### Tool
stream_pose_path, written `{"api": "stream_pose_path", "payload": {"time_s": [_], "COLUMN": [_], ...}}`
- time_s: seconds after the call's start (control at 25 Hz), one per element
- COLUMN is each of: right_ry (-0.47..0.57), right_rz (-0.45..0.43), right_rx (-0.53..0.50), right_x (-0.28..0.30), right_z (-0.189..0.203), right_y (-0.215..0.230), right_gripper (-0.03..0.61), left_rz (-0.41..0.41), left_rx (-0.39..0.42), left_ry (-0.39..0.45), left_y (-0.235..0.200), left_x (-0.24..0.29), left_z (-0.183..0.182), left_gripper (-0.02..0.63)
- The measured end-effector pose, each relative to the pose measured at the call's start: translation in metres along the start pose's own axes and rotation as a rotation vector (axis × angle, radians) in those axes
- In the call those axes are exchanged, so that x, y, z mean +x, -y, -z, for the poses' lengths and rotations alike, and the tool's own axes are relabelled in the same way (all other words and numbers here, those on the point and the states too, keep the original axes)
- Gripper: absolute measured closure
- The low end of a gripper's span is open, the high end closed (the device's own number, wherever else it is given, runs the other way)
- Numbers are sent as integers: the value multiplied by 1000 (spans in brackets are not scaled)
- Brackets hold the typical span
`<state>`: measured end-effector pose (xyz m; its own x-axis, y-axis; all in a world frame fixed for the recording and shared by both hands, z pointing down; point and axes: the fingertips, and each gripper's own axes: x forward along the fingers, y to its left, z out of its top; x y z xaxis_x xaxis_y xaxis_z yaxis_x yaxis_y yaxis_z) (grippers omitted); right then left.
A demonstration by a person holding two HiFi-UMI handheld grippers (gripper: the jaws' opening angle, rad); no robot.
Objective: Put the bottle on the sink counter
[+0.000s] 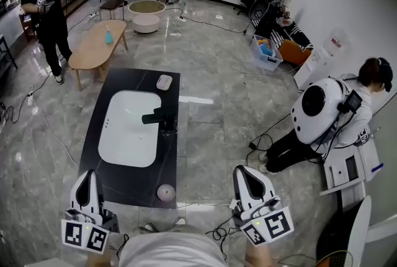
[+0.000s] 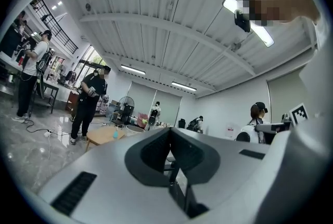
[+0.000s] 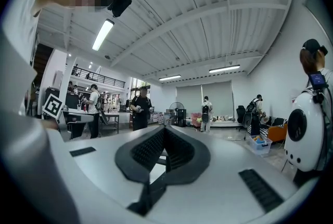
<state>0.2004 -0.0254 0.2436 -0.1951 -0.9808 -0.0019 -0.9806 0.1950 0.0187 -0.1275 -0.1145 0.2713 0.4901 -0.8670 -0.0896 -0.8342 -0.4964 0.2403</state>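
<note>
A small light-blue bottle [image 1: 108, 36] stands upright on a low wooden table [image 1: 93, 51] beyond the sink counter; it shows tiny in the left gripper view [image 2: 115, 133]. The black sink counter [image 1: 99, 157] holds a white basin [image 1: 130, 129] and a black faucet [image 1: 156, 117]. My left gripper [image 1: 87, 175] hangs at the counter's near left corner. Its jaws meet with nothing between them [image 2: 169, 134]. My right gripper [image 1: 243, 172] is to the right of the counter over the floor, also shut and empty [image 3: 165, 132]. Both point level, far from the bottle.
A white soap dish [image 1: 164, 82] lies at the counter's far edge and a pale round ball [image 1: 165, 192] at its near edge. A person [image 1: 46, 11] stands left of the wooden table. Another person [image 1: 322, 117] crouches at the right. Cables run across the floor.
</note>
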Motion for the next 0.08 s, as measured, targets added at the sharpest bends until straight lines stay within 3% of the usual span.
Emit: {"api": "stream_pose_path", "payload": {"time_s": [0.08], "right_ry": [0], "right_rz": [0], "right_rx": [-4], "right_x": [0], "right_z": [1], "right_y": [-3], "right_gripper": [569], "left_rz": [2], "left_rx": [-2], "left_ry": [-4], "left_y": [-2], "left_x": [-1], "left_z": [2], "left_gripper": [600]}}
